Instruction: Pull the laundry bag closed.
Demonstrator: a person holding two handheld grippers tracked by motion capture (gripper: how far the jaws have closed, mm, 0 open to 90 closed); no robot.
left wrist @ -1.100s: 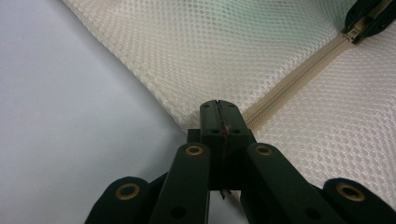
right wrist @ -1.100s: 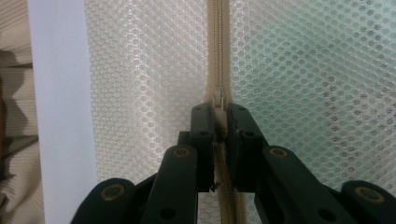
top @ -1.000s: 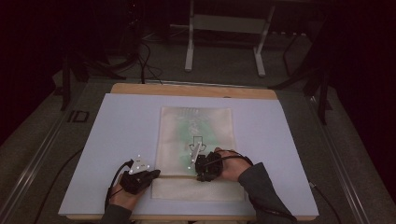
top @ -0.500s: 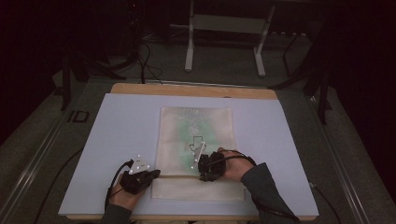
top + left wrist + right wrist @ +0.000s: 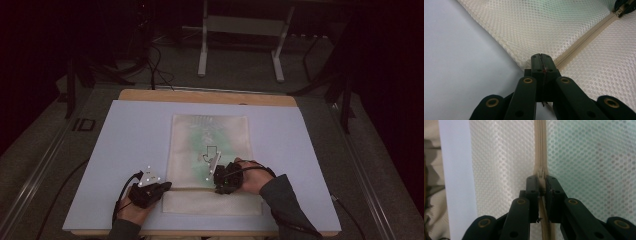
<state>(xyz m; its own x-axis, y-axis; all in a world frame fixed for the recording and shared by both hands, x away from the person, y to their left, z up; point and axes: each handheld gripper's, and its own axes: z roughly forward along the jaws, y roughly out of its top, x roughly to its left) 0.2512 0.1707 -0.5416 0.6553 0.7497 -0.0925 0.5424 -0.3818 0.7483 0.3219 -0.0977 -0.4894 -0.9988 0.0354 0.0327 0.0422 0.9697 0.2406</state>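
A cream mesh zipper bag (image 5: pixel 210 145) lies flat on the pale mat, with something green showing through the mesh. Its zipper (image 5: pixel 584 41) runs across the bag's near part. My left gripper (image 5: pixel 166 186) is at the bag's left edge; its jaws (image 5: pixel 541 58) are shut on the zipper's end. My right gripper (image 5: pixel 218 186) sits midway along the zipper, pointing left. It (image 5: pixel 542 182) is shut on the zipper slider (image 5: pixel 541 173), with the closed zipper (image 5: pixel 540 145) running ahead. The right gripper (image 5: pixel 624 6) also appears far off in the left gripper view.
The pale mat (image 5: pixel 135 135) covers a wooden table (image 5: pixel 205 96). Beyond the table, metal stand legs (image 5: pixel 202 50) and cables (image 5: pixel 155 65) lie on the dark floor. The mat's near edge (image 5: pixel 456 182) is to the left of the bag in the right gripper view.
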